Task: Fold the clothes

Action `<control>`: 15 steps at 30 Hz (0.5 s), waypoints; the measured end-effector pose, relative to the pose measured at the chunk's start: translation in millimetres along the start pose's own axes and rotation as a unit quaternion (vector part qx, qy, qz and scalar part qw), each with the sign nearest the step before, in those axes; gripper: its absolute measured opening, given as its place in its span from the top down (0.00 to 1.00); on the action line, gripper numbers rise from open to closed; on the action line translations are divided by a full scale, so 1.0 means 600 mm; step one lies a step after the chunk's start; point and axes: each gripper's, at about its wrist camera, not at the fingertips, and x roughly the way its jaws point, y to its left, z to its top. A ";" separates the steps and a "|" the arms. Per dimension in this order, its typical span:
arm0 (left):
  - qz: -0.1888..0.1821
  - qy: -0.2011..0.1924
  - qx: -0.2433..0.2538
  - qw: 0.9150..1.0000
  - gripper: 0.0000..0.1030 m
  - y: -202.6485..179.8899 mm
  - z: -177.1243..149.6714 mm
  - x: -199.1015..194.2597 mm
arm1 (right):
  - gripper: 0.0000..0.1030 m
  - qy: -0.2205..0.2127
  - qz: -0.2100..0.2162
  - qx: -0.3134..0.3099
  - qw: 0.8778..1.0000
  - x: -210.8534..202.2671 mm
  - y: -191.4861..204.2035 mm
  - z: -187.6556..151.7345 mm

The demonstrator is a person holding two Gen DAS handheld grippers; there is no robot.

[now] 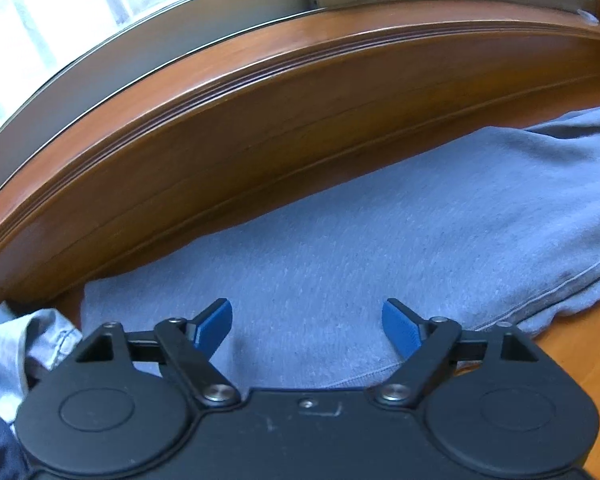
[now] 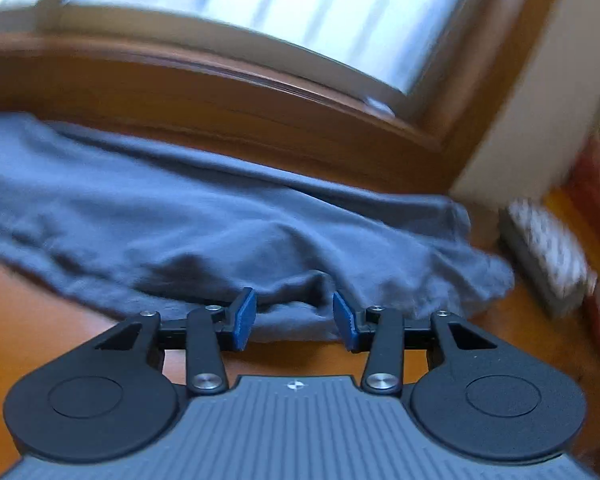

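A light blue-grey sweat garment (image 1: 380,232) lies flat on a wooden table (image 1: 580,368), along the raised wooden ledge. My left gripper (image 1: 308,320) is open wide just above the garment's near hem, holding nothing. In the right wrist view the same garment (image 2: 180,216) lies rumpled across the table (image 2: 28,312). My right gripper (image 2: 294,314) is open, its blue pads (image 2: 245,320) on either side of a raised fold at the garment's near edge. It grips nothing.
A wooden ledge (image 1: 260,120) and window (image 1: 60,20) run along the back. Other crumpled clothes (image 1: 16,344) lie at the left. A patterned box (image 2: 548,256) and red-orange items (image 2: 596,184) stand at the right, by a cream wall.
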 end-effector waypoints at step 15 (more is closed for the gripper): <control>0.031 0.026 -0.023 0.999 0.16 0.013 0.002 0.006 | 0.93 -0.069 0.032 -0.009 0.997 -0.075 -0.027 0.020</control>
